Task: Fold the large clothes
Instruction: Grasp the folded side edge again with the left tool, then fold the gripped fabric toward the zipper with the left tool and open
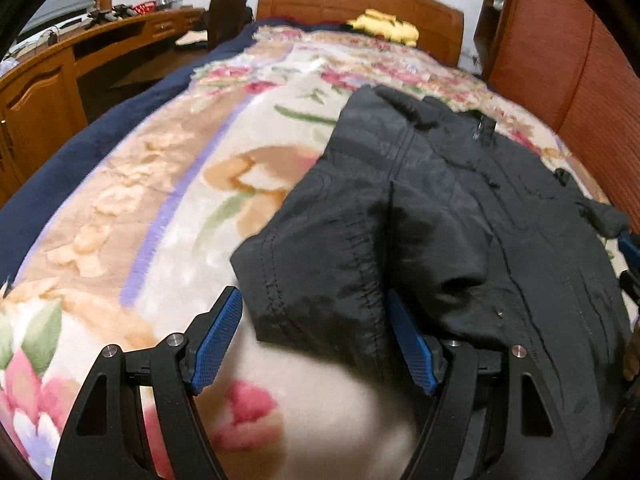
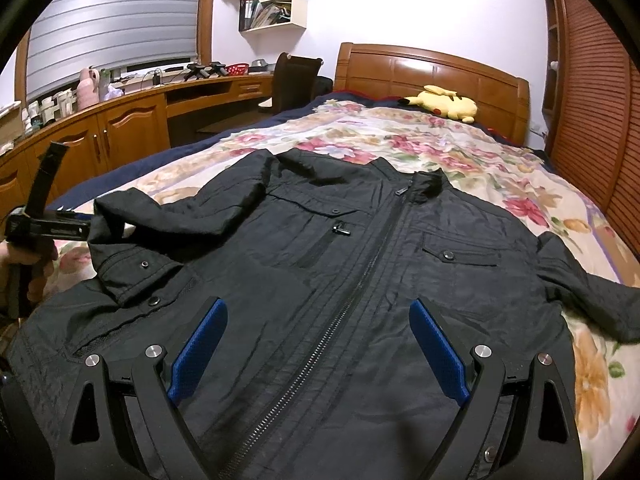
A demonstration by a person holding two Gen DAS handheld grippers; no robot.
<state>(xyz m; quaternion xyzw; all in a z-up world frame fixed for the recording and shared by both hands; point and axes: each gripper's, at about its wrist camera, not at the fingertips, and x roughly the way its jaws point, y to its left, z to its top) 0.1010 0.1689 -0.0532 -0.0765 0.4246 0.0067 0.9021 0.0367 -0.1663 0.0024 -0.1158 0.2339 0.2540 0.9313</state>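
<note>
1. A black jacket (image 2: 360, 264) lies front side up on a floral blanket (image 2: 460, 148) covering a bed, its collar toward the wooden headboard (image 2: 432, 68) and its hem toward the cameras. The zipper (image 2: 360, 276) is closed down the middle.

2. The right wrist view shows the whole front of the jacket: two chest pockets with snaps, and the sleeve on the picture's left folded in across the chest, with its cuff (image 2: 136, 272) lying on the front. The other sleeve lies spread out to the picture's right over the blanket.

3. The right gripper (image 2: 318, 352) hangs above the jacket's lower front, over the zipper. Its blue-padded jaws stand wide apart, with nothing between them.

4. Only this view shows the left gripper from outside: it sits at the far left edge (image 2: 44, 216), held by a hand (image 2: 36, 264), beside the folded sleeve.

5. The left wrist view looks from the jacket's side, slightly blurred. The left gripper (image 1: 316, 340) has its jaws wide, with the end of the folded sleeve (image 1: 320, 264) lying between the blue pads, not pinched.

6. This view shows more bare blanket to the picture's left.

7. Both views show a yellow plush toy (image 2: 444, 104) by the headboard and a wooden desk (image 2: 132, 120) along the wall at left.
</note>
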